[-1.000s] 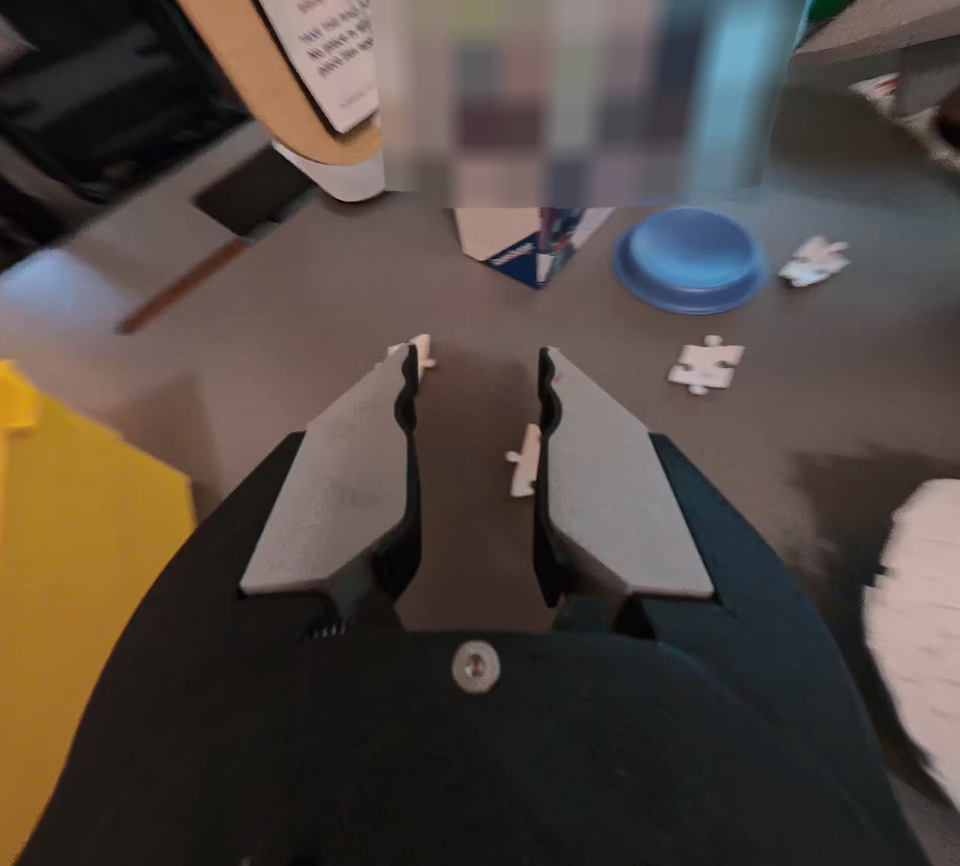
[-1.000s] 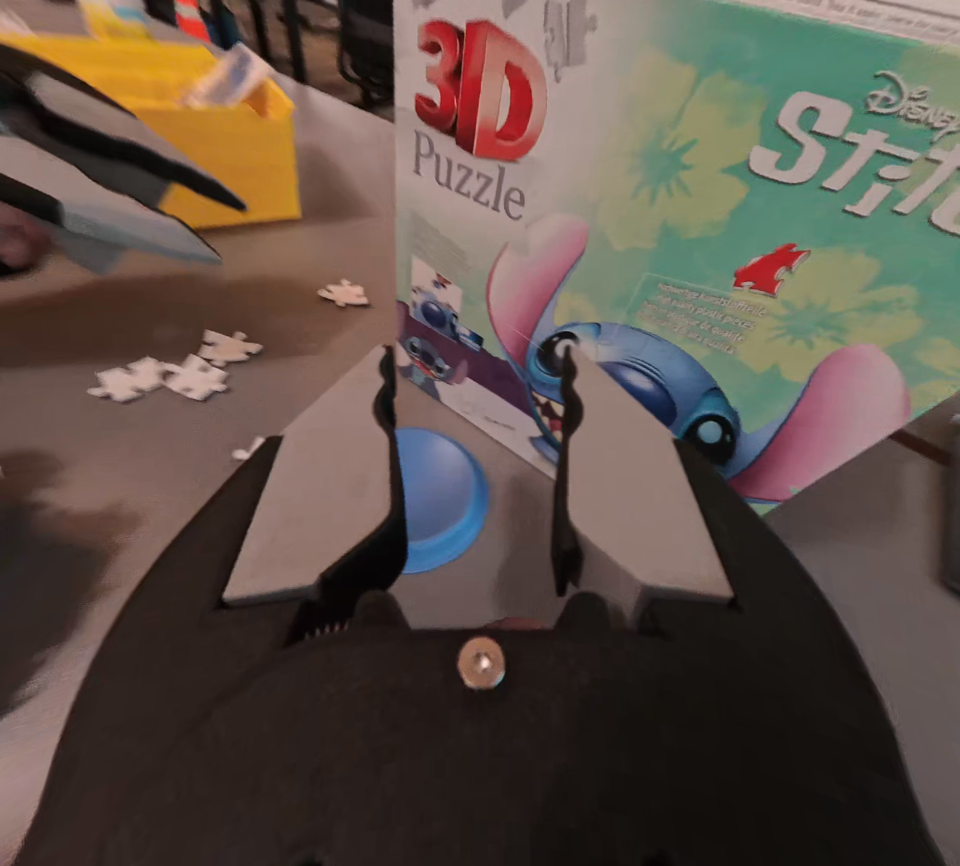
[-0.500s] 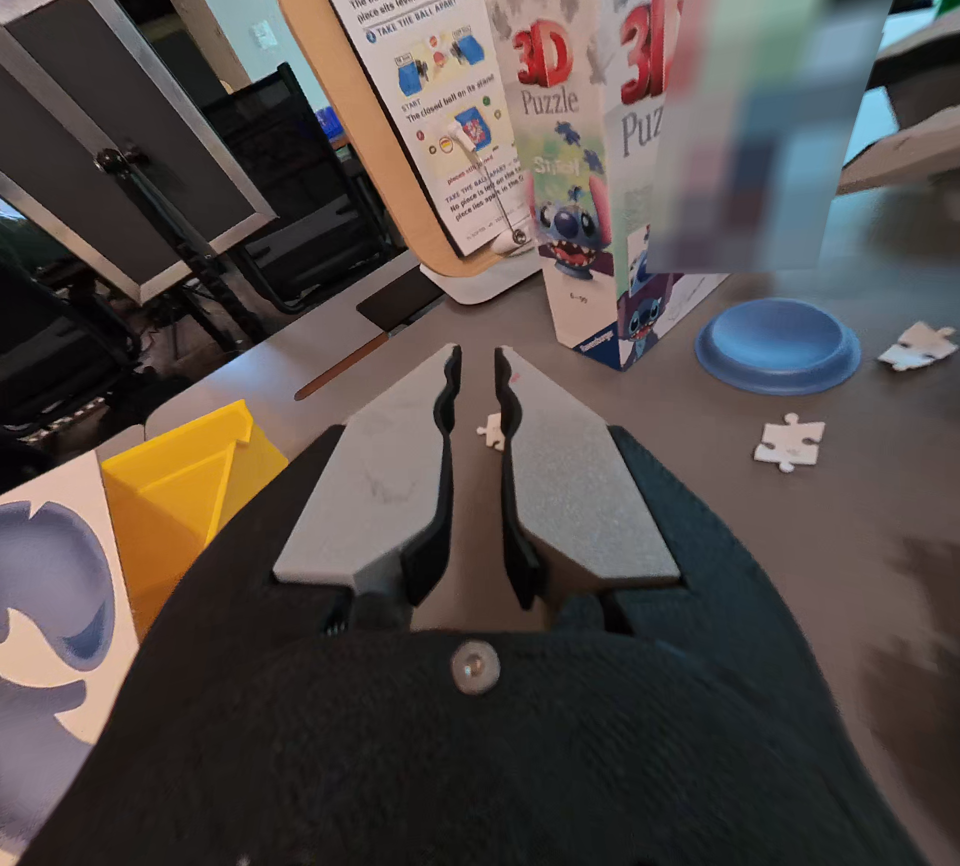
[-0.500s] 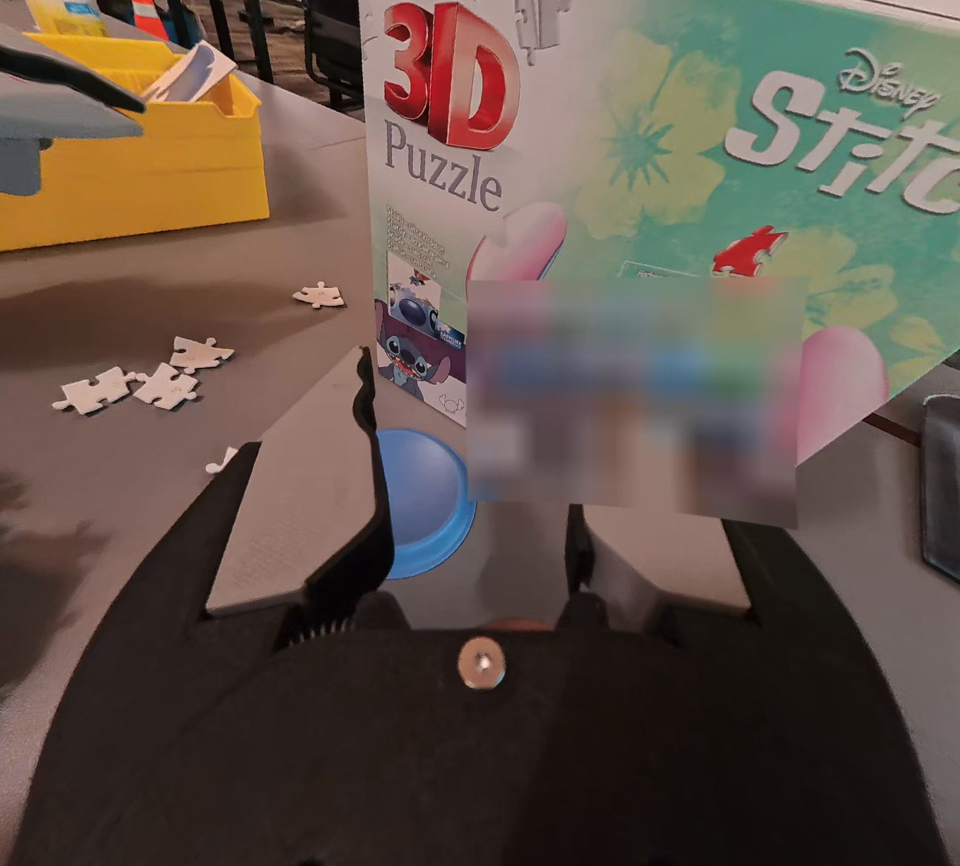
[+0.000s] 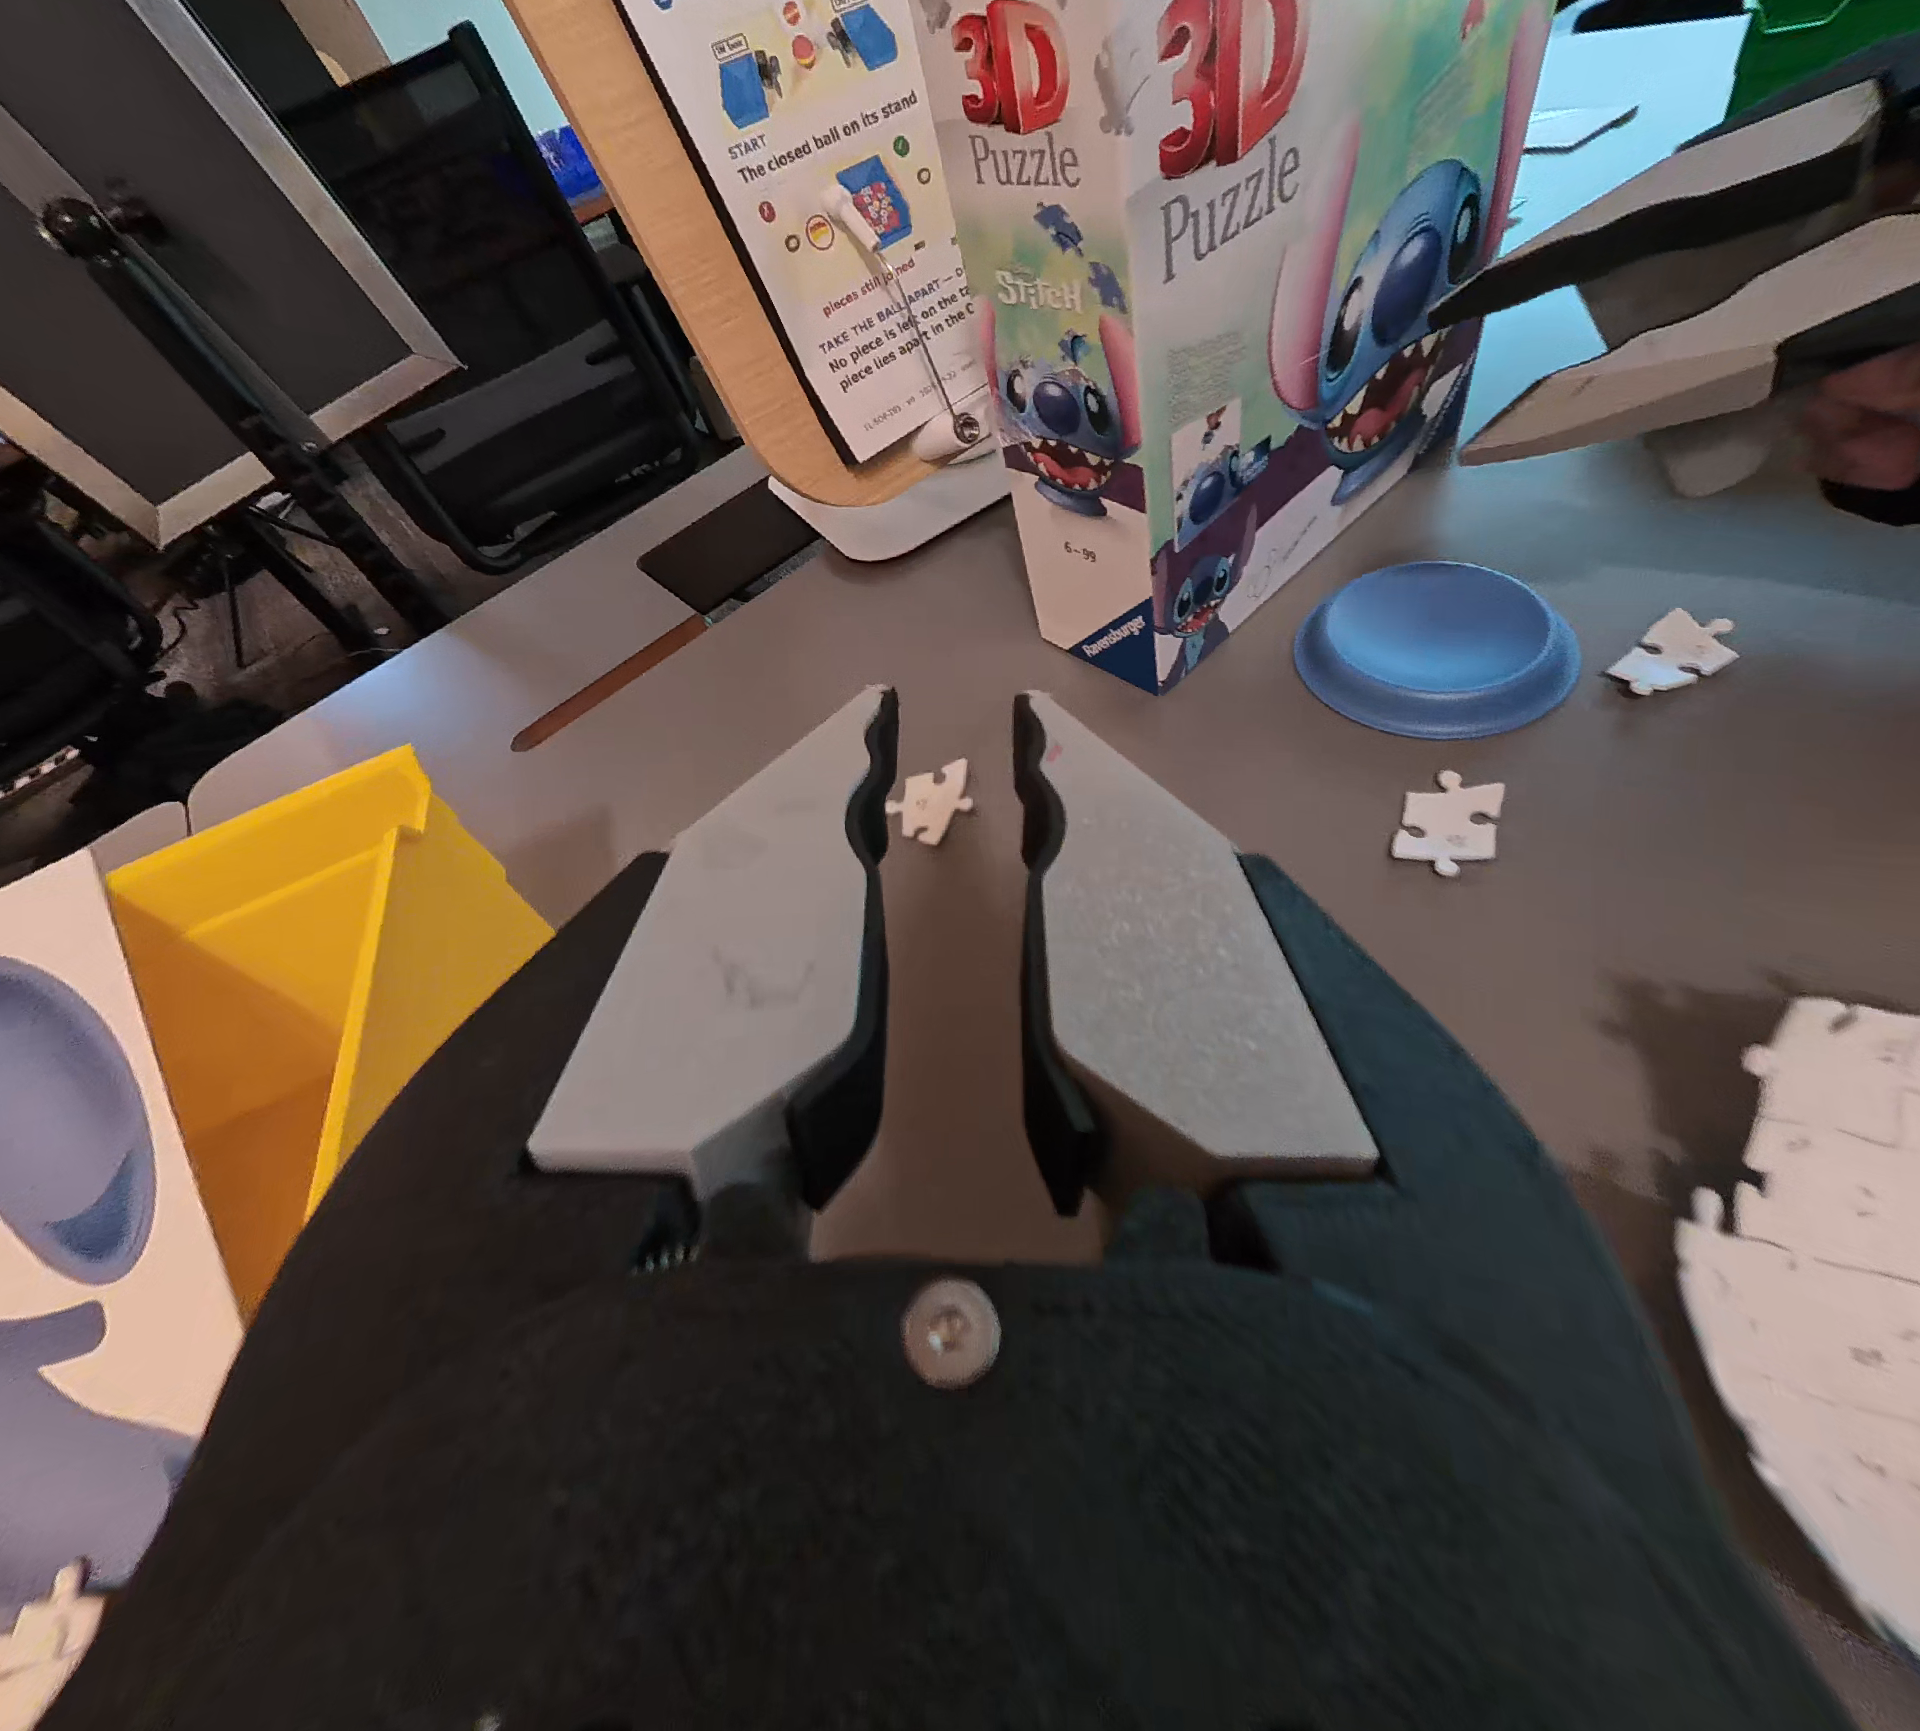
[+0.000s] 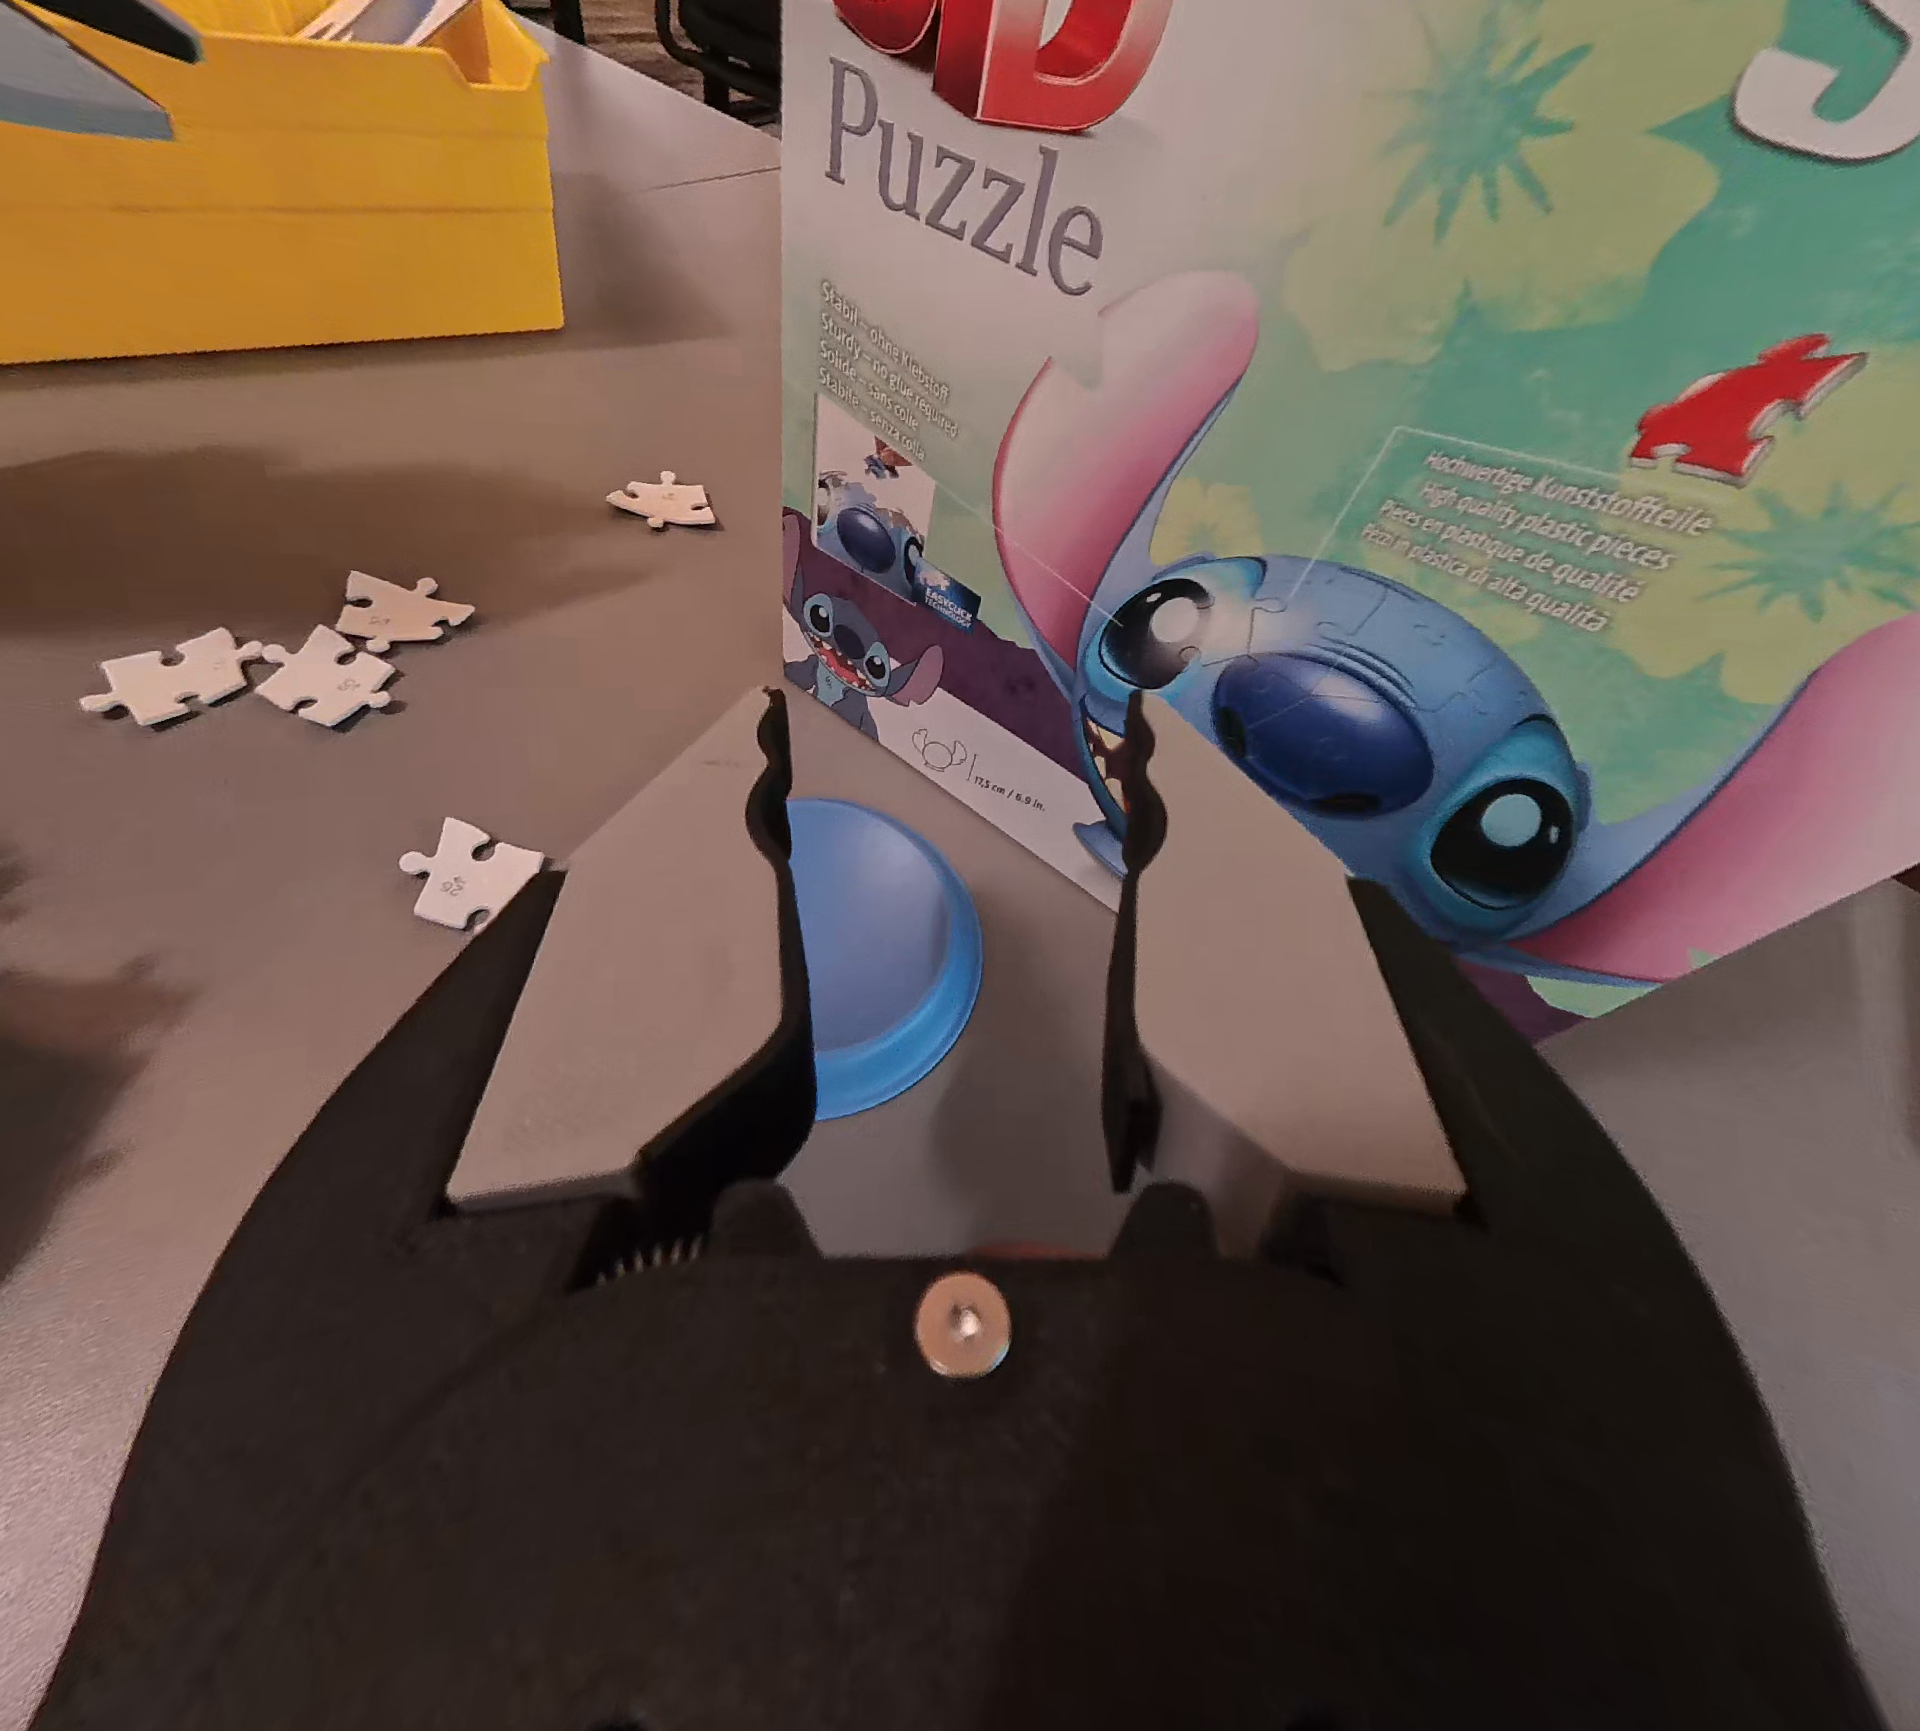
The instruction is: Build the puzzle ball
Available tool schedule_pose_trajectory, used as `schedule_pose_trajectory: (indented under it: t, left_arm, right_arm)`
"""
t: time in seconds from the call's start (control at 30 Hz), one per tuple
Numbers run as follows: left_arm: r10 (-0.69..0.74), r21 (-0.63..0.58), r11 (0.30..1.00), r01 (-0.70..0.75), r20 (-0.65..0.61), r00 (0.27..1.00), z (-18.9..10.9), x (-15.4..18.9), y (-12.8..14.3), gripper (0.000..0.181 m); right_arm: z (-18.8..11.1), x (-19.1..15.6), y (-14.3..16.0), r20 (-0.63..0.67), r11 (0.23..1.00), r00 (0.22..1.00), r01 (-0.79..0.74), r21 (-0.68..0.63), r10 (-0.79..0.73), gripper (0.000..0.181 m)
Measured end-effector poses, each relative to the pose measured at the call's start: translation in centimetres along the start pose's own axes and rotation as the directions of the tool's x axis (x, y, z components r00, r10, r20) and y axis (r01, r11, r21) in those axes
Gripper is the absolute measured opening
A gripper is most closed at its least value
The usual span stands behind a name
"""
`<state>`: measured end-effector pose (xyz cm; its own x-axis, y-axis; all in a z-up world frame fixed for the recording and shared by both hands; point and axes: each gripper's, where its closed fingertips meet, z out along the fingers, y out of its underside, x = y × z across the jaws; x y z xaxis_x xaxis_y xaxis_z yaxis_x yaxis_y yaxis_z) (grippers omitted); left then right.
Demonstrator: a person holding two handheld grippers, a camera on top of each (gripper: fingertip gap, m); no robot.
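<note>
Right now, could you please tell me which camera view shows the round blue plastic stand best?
The left wrist view: the round blue plastic stand lies whole and unobstructed beside the puzzle box. In the right wrist view, the right hand-held gripper hides its left part.

We note white puzzle pieces [image 6: 324, 675] on grey table [image 6: 312, 850]; blue round stand [image 5: 1437, 647]; yellow bin [image 6: 281, 216]; box [image 6: 1403, 331] green with yellow flowers.
</note>
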<state>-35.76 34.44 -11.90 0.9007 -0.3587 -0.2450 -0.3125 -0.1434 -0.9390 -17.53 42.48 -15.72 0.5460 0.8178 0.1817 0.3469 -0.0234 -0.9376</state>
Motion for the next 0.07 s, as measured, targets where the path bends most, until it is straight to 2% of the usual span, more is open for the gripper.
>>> schedule_pose_trajectory:
  t: [0.07]
  left_arm:
    - [-0.014,-0.008,1.0,0.014,0.0,1.0,-1.02,0.06,-0.06,0.02]
  right_arm:
    - [0.14,-0.1,0.19,0.004,1.0,1.0,-0.001,-0.006,0.001,0.061]
